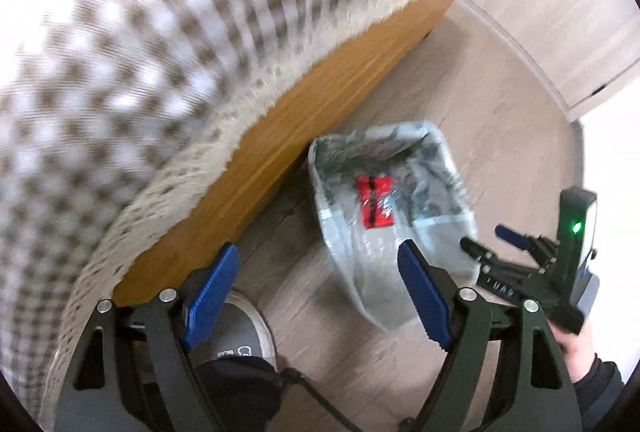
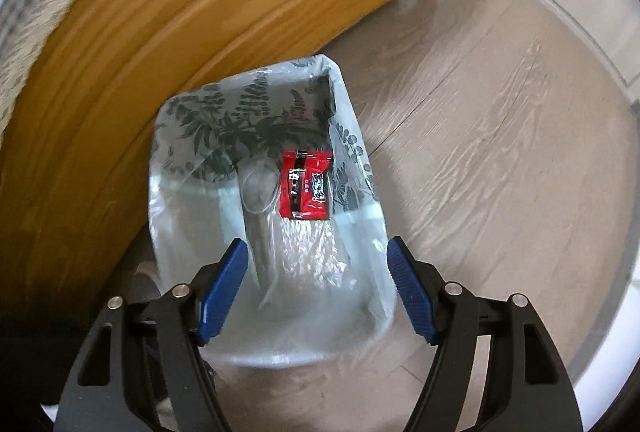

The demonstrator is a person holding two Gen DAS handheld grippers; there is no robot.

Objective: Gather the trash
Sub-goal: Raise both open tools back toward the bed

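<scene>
Inside the lined bin (image 2: 280,332), a red wrapper (image 2: 306,184) bears illegible print

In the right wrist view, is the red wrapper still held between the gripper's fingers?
No, the red wrapper lies inside the lined bin, and the right gripper stands open and empty above it.

Black claw (image 2: 316,288) arms, ribbed blue pads (image 2: 224,292), silver screws; dark sleeve (image 1: 600,380).
</scene>
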